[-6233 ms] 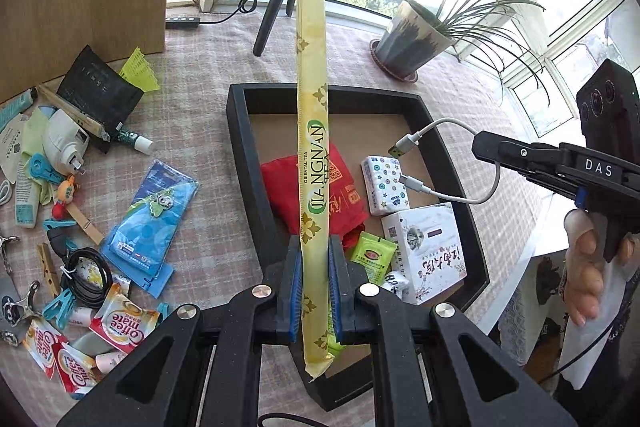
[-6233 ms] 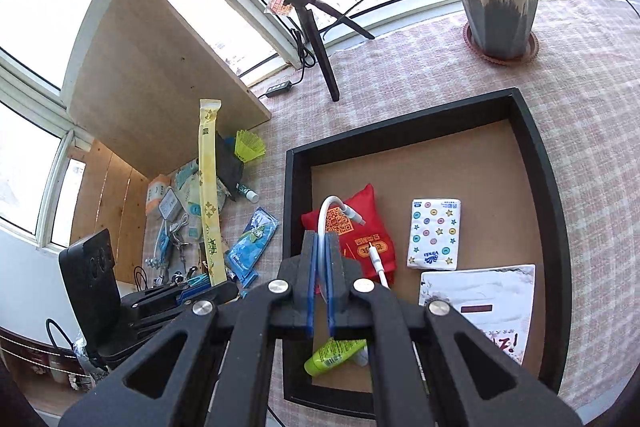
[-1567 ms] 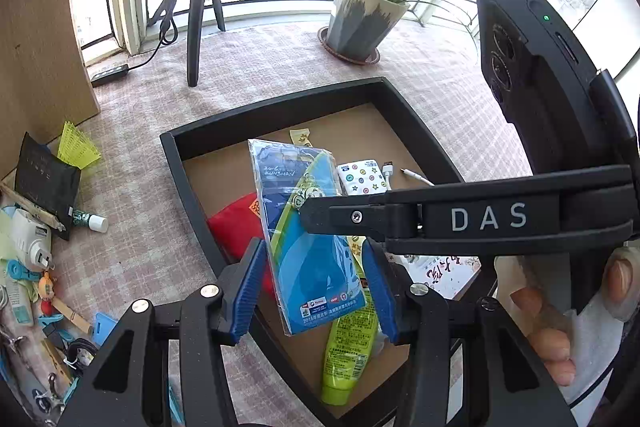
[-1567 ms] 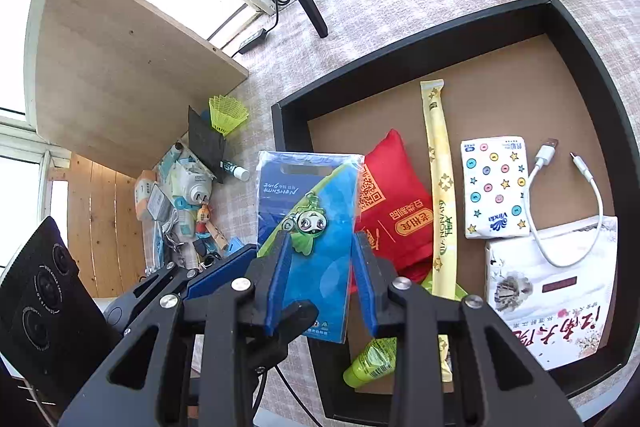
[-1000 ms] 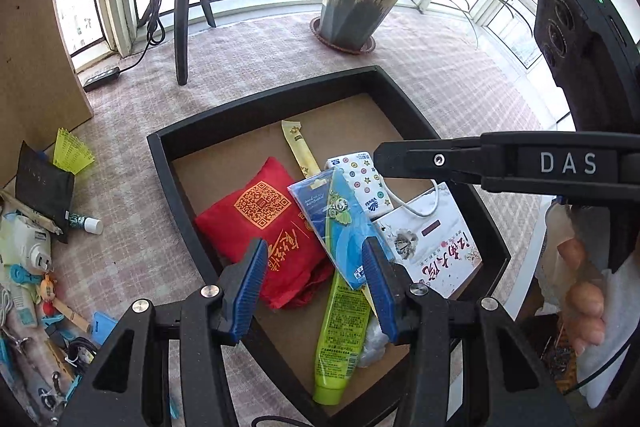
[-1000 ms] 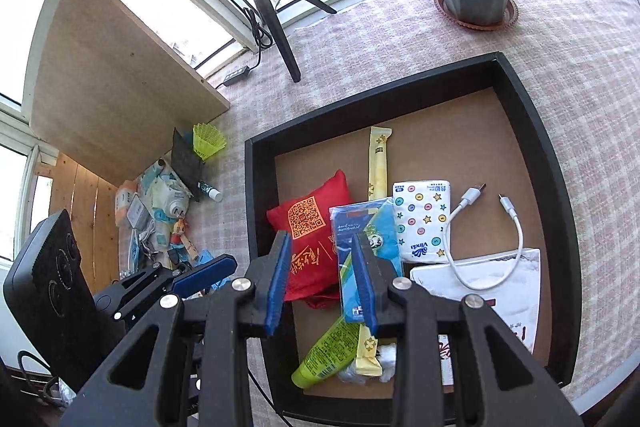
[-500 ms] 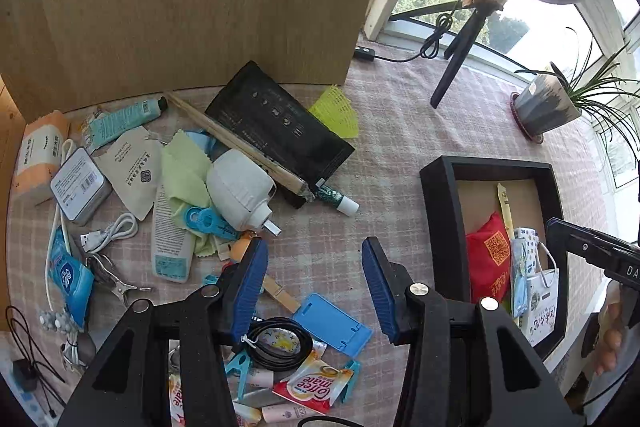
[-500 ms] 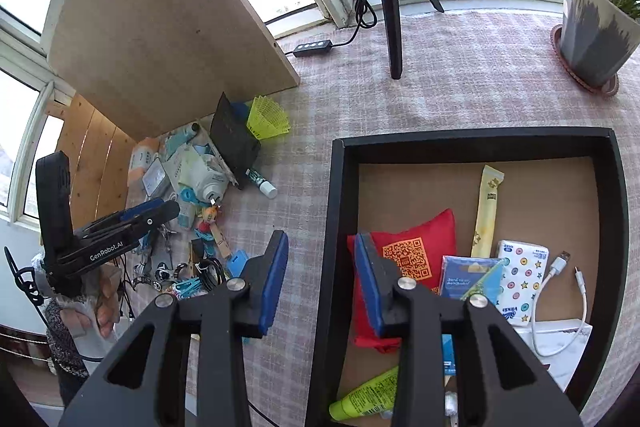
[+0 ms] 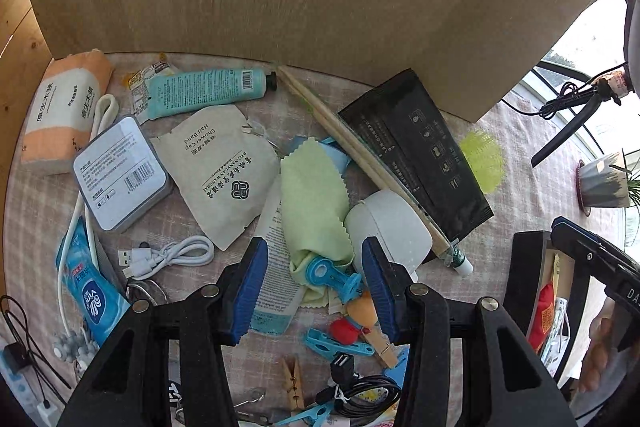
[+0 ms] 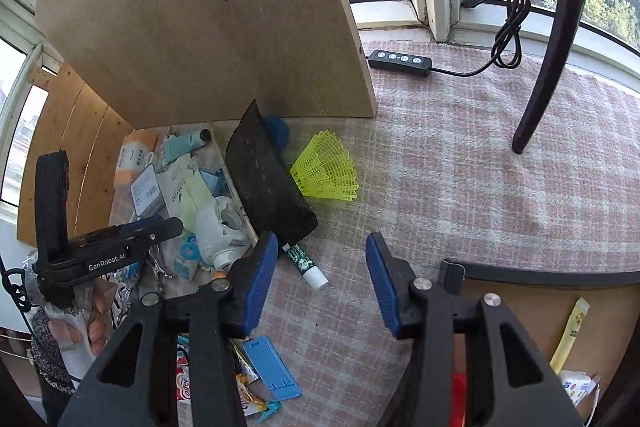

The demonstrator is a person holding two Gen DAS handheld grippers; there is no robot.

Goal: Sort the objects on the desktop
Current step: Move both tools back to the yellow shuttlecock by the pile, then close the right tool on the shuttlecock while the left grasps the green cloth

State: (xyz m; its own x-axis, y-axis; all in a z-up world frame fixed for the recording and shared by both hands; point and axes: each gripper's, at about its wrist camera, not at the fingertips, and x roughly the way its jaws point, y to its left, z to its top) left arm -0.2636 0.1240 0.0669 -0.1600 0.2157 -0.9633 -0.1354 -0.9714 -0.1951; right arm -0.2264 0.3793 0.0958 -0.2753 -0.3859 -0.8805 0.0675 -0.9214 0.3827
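Note:
My left gripper (image 9: 314,285) is open and empty, low over the clutter pile; a light blue clip (image 9: 332,275) and a green cloth (image 9: 312,203) lie between its pads, with a white rounded device (image 9: 386,223) just right. My right gripper (image 10: 322,281) is open and empty over bare checked tablecloth, beside a small lip-balm stick (image 10: 306,265). The black tray (image 10: 540,277) holds a yellow sachet (image 10: 570,333) at lower right; its edge shows in the left wrist view (image 9: 524,267). The left gripper also shows in the right wrist view (image 10: 120,243).
A wooden board (image 9: 320,7) stands behind the pile. Around lie a teal tube (image 9: 208,91), silver tin (image 9: 120,171), shower-cap packet (image 9: 220,171), black pouch (image 9: 416,151), chopsticks (image 9: 352,151), white cable (image 9: 168,259), yellow shuttlecock (image 10: 328,169), blue phone stand (image 10: 272,367), tripod leg (image 10: 548,67).
Both grippers, empty, have swung left from the tray to the clutter pile. The left has dropped closer over the clip and cloth; the blue packet stays in the tray.

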